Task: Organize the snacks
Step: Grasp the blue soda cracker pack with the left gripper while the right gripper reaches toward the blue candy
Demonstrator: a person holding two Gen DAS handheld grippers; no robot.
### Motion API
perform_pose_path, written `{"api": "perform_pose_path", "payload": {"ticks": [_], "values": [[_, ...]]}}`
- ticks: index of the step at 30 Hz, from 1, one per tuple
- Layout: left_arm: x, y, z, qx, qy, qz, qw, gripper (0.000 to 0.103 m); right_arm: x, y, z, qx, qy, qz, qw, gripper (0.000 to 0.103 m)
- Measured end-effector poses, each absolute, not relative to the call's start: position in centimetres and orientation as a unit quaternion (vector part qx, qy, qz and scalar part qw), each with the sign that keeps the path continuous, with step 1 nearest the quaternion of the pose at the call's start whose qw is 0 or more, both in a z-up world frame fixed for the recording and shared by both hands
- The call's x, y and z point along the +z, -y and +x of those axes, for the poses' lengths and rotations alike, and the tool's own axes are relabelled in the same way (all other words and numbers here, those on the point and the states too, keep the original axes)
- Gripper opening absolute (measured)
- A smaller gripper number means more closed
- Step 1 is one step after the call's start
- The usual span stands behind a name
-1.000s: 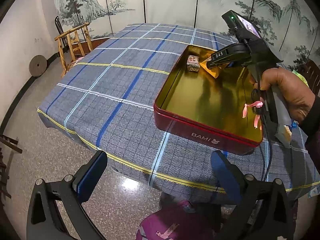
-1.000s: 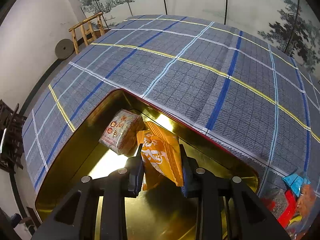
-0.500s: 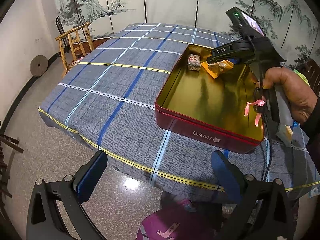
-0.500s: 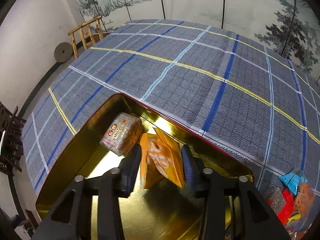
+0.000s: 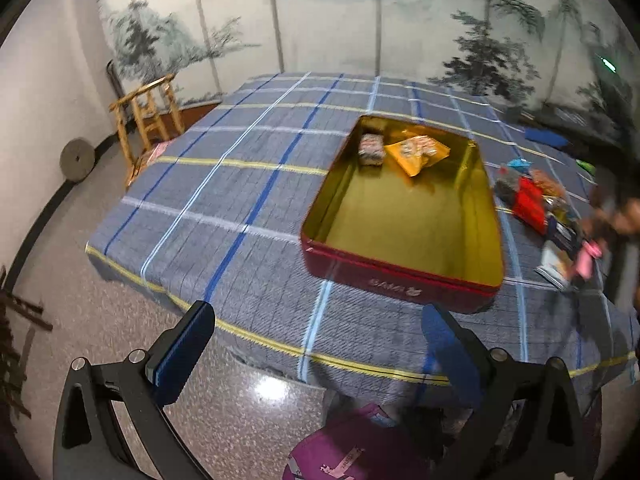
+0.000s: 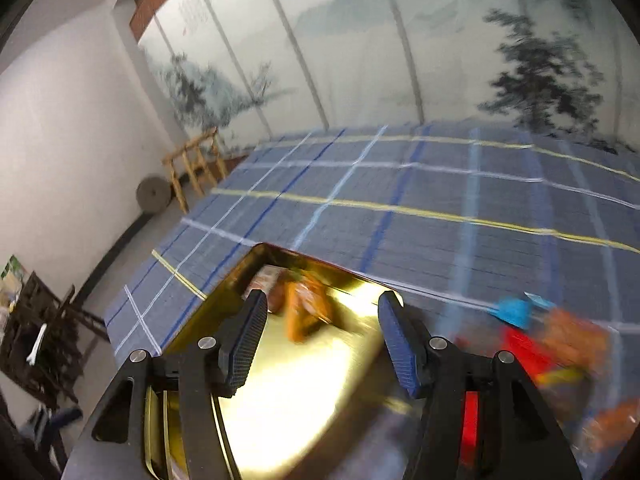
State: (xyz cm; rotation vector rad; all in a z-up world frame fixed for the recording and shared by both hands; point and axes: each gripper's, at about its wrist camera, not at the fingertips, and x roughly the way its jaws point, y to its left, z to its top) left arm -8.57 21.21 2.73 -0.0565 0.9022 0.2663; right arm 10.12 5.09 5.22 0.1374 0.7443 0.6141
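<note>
Step in hand: between picks, by my reading. Two snacks lie in the tin; the rest wait on the desk.

Tin: red tin (image 5: pixel 394 276) with a gold inside, lid off, sitting on the plaid-clothed desk (image 5: pixel 248 184) toward its near right part.

Stowed so far: orange packet (image 5: pixel 418 152) and a small wrapped block (image 5: pixel 371 150), side by side against the tin's far wall; whether they touch I cannot tell.

Remaining snacks: loose pile (image 5: pixel 534 200) on the cloth just beside the tin's right wall: a red pack, a blue wrapper, others too blurred to name.

Right tool (image 6: pixel 322 336): fingers spread apart, nothing between the pads. It hangs over the tin's gold floor; the view is heavily smeared, so I read it as in motion. The pile shows to its right (image 6: pixel 536 340).

Left tool (image 5: pixel 316 352): fingers wide apart, empty, hanging off the near edge of the desk above the floor, not engaged with anything.

Next move, my judgement: swing the right tool rightward over the pile, single out one top item, close on it alone, then carry it to the bare gold floor.

Caution: wrappers overlap; a low approach may drag two at once.
</note>
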Motion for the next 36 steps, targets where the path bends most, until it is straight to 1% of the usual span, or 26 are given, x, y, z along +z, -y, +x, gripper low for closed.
{"api": "perform_pose_path", "payload": {"ticks": [5,11,15,18,21,23,27,29,33,36], "values": [[3.8,-18.3,-8.4,0.066,-0.427,0.005,0.902,0.102,4.9,4.6,6.0,0.209,-0.340,0.064,0.915,0.060],[4.5,-13.6,-7.4,-0.047,-0.436,0.024,0.898,0.102,1.3,15.2,2.6,0.083,-0.367,0.051,0.925,0.060],[4.4,-9.7,-5.4,-0.123,-0.454,0.035,0.882,0.102,-0.5,19.4,1.7,0.036,-0.376,0.040,0.925,0.060],[3.5,-6.2,-2.7,-0.181,-0.464,0.050,0.866,0.102,-1.7,21.5,1.3,0.024,-0.376,0.053,0.925,0.060],[2.1,-3.5,0.5,-0.190,-0.477,0.079,0.854,0.102,-2.7,23.0,1.2,0.016,-0.380,0.072,0.922,0.060],[1.1,-2.0,2.5,-0.197,-0.499,0.074,0.841,0.095,-3.4,23.6,1.2,0.020,-0.381,0.088,0.920,0.060],[-1.4,0.8,6.4,-0.207,-0.539,0.075,0.813,0.094,-4.5,24.5,1.1,0.030,-0.381,0.109,0.917,0.060],[-2.7,1.5,7.7,-0.198,-0.554,0.082,0.805,0.083,-4.7,24.9,0.9,0.038,-0.378,0.122,0.917,0.060],[-5.1,2.7,9.3,-0.178,-0.589,0.102,0.781,0.078,-4.8,25.3,0.9,0.054,-0.375,0.134,0.916,0.060],[-5.7,3.3,9.7,-0.168,-0.587,0.121,0.783,0.077,-4.8,25.6,1.0,0.065,-0.374,0.144,0.914,0.061]]}}
